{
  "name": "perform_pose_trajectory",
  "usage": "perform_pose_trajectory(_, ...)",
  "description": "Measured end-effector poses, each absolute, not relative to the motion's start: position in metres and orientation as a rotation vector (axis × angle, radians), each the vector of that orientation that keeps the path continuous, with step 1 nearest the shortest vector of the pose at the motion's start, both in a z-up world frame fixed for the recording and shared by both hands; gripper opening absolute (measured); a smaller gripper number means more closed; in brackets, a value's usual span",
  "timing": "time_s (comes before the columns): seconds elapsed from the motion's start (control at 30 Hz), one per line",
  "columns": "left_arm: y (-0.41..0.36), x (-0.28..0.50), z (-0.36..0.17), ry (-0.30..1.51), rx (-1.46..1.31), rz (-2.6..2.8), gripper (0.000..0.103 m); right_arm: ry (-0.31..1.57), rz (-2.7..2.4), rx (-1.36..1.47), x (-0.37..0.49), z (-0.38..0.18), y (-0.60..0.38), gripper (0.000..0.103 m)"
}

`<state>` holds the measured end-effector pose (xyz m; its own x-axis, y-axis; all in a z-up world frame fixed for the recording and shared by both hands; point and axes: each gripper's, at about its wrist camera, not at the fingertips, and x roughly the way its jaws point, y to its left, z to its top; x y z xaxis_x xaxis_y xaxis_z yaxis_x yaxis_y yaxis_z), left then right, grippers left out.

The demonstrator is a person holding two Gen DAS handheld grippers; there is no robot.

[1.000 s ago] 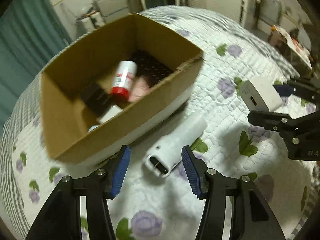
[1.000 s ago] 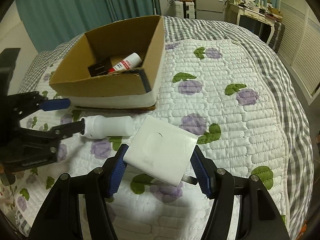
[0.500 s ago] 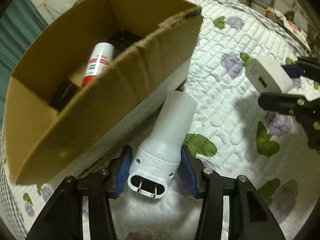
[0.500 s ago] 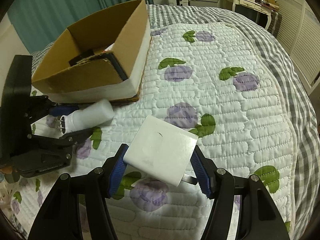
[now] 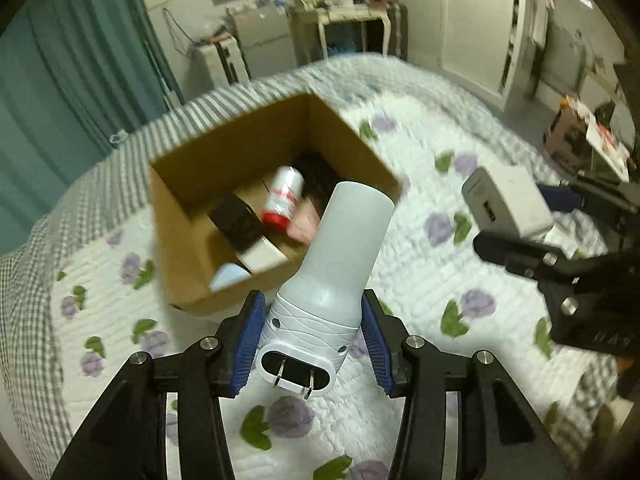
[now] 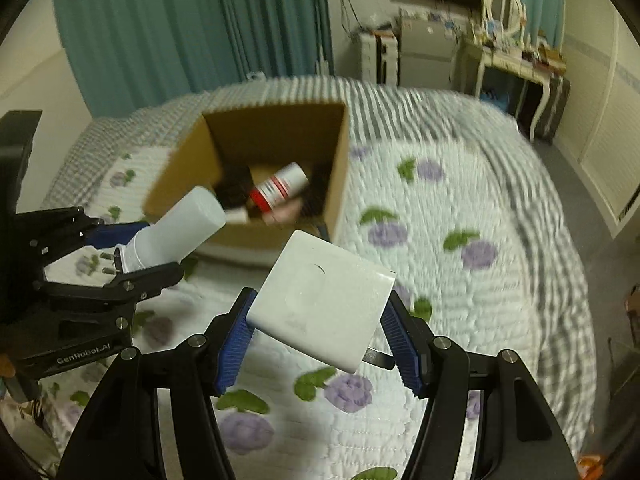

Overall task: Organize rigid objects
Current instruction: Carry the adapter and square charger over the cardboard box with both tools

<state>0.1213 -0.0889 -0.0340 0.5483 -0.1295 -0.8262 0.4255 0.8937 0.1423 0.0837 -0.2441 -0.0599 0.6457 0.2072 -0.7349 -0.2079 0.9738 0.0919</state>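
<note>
We clamp the white plug-in device [image 5: 320,292] in the left hand-held gripper [image 5: 312,344], long axis pointing ahead at the cardboard box [image 5: 176,216]; right hand-held gripper [image 6: 320,340] clamps the white charger [image 6: 320,300], box ahead-left, left nearer.

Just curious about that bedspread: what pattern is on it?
The quilt is white with purple flowers and green leaves, bordered in grey-and-white check; the right wrist view shows it best.

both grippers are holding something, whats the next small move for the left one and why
Probably carry the white plug-in device forward over the cardboard box and release it there. The left gripper already clamps it clear of the quilt, its far end is near the box's rim, and the box is open.
</note>
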Motion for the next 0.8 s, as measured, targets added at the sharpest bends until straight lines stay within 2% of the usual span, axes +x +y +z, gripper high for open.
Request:
perform_pose_trajectory(0.17, -0.071, 0.131, 0.01, 0.871, 0.3, -0.266, 0.049, 0.754, 0.256, -0.039, 0.086, -0.012, -0.226, 0.062)
perform_pose_trajectory(0.4, -0.045, 0.164, 0.033, 0.813, 0.208, -0.179, 0.049, 0.675, 0.301, -0.057, 0.111, 0.034, -0.201, 0.062)
perform_pose_trajectory(0.6, -0.039, 0.197, 0.01, 0.837, 0.167, -0.155, 0.049, 0.658, 0.35, -0.066, 0.157, 0.036, -0.175, 0.062)
perform_pose_trajectory(0.8, -0.037, 0.229, -0.034, 0.909, 0.126, -0.148, 0.049, 0.718, 0.356, -0.06, 0.214, 0.002, -0.159, 0.062)
